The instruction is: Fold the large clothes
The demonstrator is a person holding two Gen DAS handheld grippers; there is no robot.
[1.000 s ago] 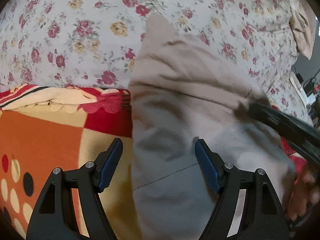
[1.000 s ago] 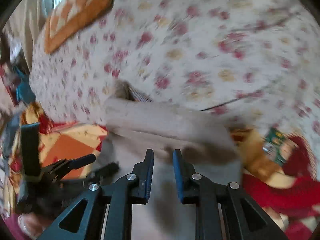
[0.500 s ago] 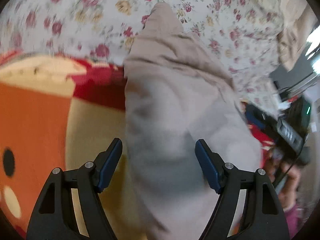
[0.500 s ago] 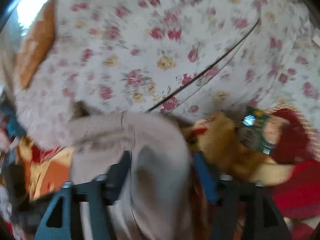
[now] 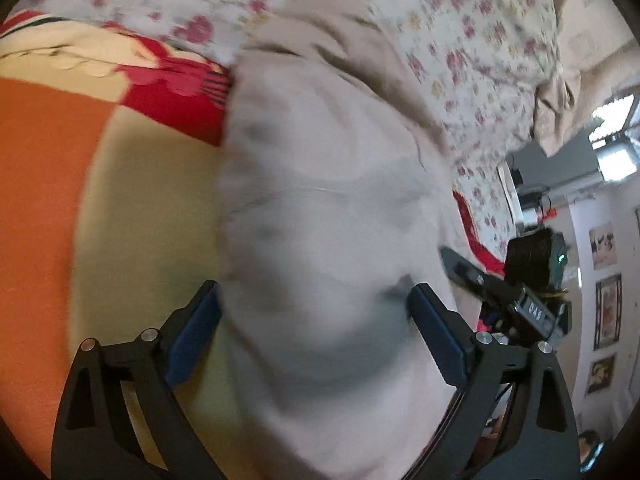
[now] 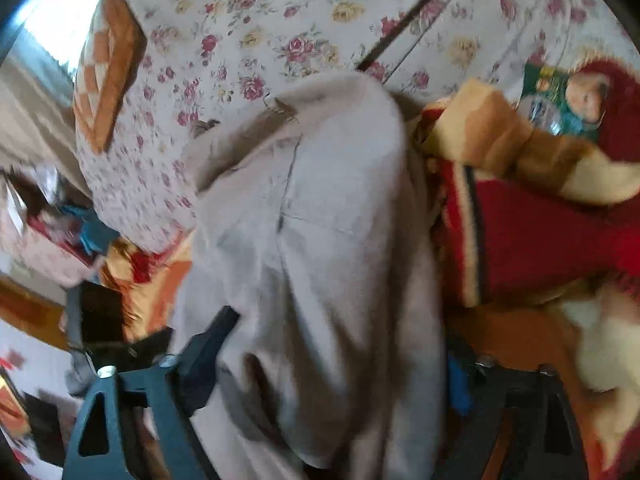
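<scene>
A beige-grey garment [image 5: 332,220] lies folded into a long thick bundle across a patterned blanket and a floral sheet. My left gripper [image 5: 316,332] straddles its near end, jaws opening wide, the cloth filling the gap between the blue pads without being pinched. In the right wrist view the same garment [image 6: 320,220] bulges up between the fingers of my right gripper [image 6: 340,344]. Those jaws are closing with the cloth between them, and a fold of cloth partly hides the right finger. The right gripper's black body [image 5: 524,300] shows at the bundle's right side.
The floral sheet [image 5: 460,40] covers the bed behind. An orange, red and cream blanket [image 5: 60,160] lies left of the garment and bunches up [image 6: 540,232] on its right. A green packet [image 6: 560,96] rests on it. An orange patterned pillow [image 6: 108,64] sits far left.
The right jaws went from nearly shut to spread around the garment as that gripper dropped onto it. The left jaws widened and the left gripper tilted and moved closer over the bundle.
</scene>
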